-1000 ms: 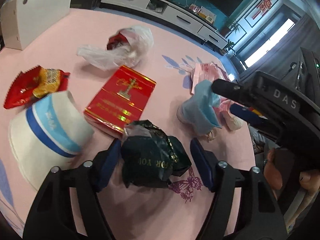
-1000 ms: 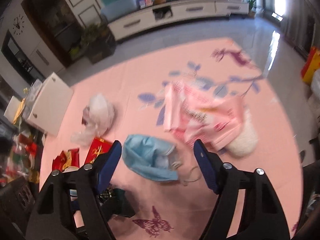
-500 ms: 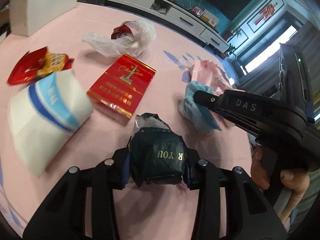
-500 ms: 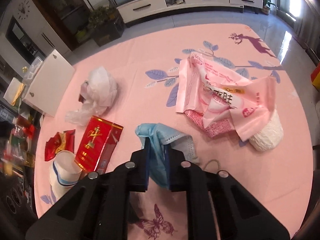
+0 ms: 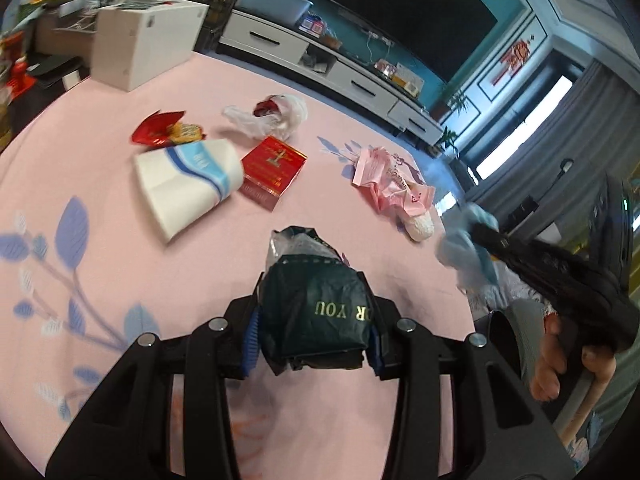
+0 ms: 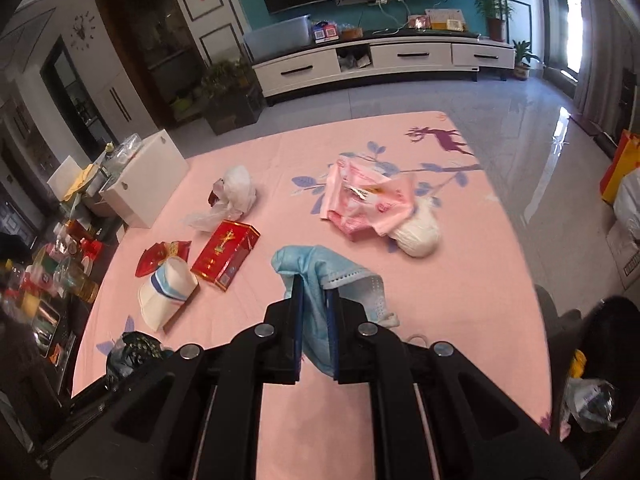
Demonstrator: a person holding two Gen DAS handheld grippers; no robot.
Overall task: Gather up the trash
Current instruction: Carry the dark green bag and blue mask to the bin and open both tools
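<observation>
My left gripper is shut on a dark green crumpled wrapper with gold letters and holds it above the pink mat. My right gripper is shut on a blue face mask and holds it off the mat; it also shows in the left wrist view. On the mat lie a white paper cup, a red box, a red snack wrapper, a clear plastic bag and a pink wrapper.
A white cabinet stands at the mat's far left edge. A white TV stand runs along the back wall. A white ball of paper lies by the pink wrapper. Clutter sits left of the mat.
Both grippers closed, the left on the green wrapper and the right on the blue mask, then lifted them up and back from the mat.
</observation>
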